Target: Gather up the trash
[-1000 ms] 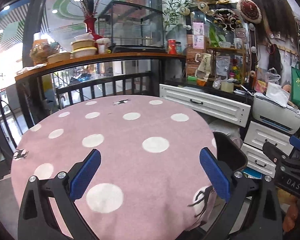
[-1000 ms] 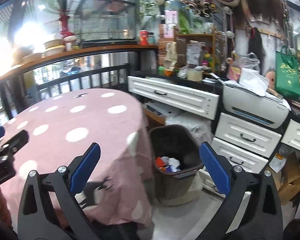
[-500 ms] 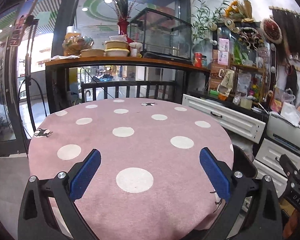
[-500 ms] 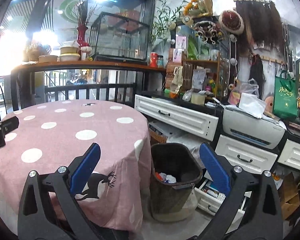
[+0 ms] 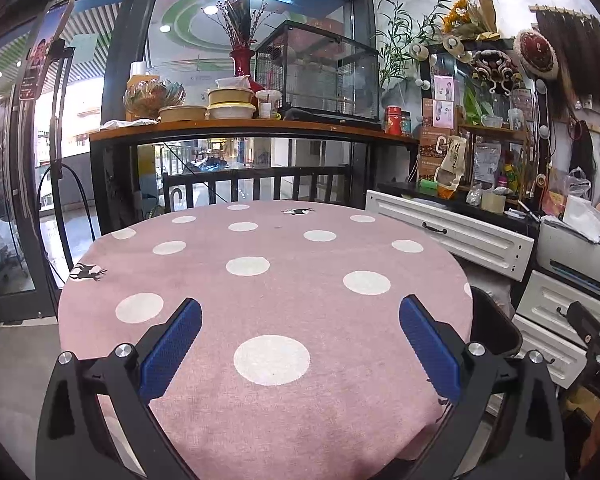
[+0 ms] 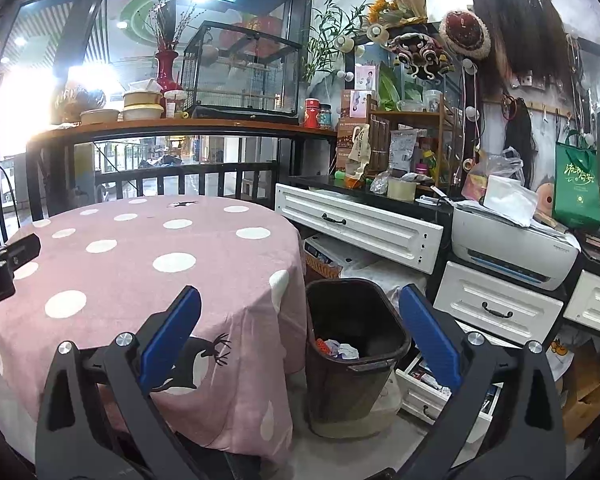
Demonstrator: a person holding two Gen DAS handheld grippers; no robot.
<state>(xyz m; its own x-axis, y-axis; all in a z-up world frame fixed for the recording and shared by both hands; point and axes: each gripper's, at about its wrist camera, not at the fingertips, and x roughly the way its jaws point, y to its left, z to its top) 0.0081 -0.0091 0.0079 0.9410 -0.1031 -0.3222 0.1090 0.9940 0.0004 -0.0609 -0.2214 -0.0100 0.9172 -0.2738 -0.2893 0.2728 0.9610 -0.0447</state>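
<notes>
Both grippers, left (image 5: 300, 334) and right (image 6: 300, 330), hang released and empty. The trash (image 6: 336, 348) lies in the bin (image 6: 374, 364), right of the table (image 5: 204, 276), nearest the right one.

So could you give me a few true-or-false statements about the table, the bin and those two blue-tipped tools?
1. The right gripper has its fingers spread wide with nothing between them. True.
2. The trash bin stands on top of the table. False: it stands on the floor beside the table.
3. The bin holds some trash. True.
4. The left gripper is shut on a crumpled paper. False: it is open and holds nothing.
5. The tablecloth is plain white. False: it is pink with white dots.
</notes>
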